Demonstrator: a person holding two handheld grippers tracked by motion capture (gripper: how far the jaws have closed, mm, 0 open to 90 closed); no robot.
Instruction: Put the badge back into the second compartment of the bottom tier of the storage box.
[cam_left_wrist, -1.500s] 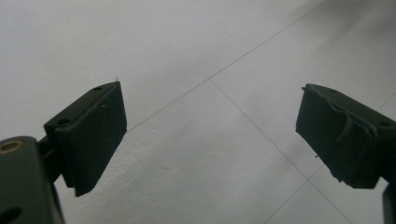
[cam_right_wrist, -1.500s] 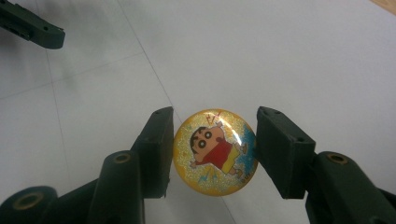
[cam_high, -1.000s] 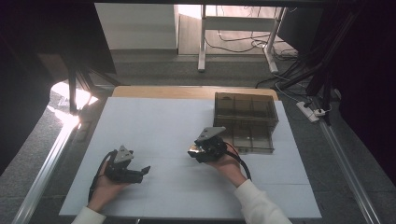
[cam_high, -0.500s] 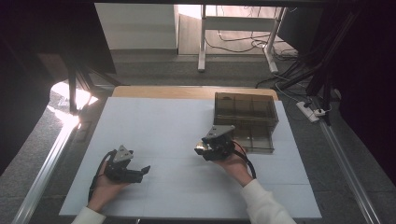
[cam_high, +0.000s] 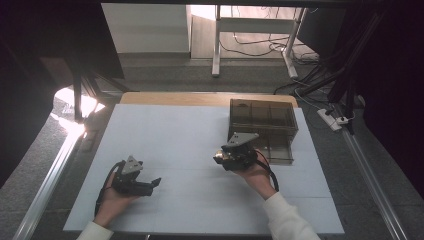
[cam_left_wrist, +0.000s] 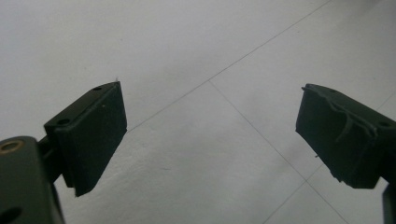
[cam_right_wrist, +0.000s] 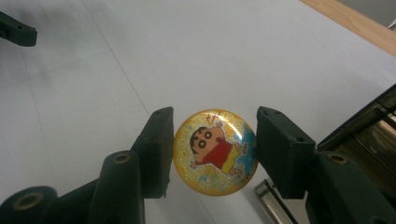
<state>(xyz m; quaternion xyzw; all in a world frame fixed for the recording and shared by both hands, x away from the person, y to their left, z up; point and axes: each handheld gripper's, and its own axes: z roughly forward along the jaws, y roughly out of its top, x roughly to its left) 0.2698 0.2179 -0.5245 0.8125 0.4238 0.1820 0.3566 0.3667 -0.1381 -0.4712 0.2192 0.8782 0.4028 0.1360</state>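
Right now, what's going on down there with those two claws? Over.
Right claw shut on a round cartoon badge, lifted beside the dark box. Left claw open, empty, over the white table. Nothing in the way.

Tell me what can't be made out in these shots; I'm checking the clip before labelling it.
- Round cartoon badge: in the high view the right tongs and hand hide it; its back is unseen.
- Dark compartment box: contents too dim and small in the high view; cut off by the edge in the right gripper view.
- Left tongs: open, and the table beyond is blurred.
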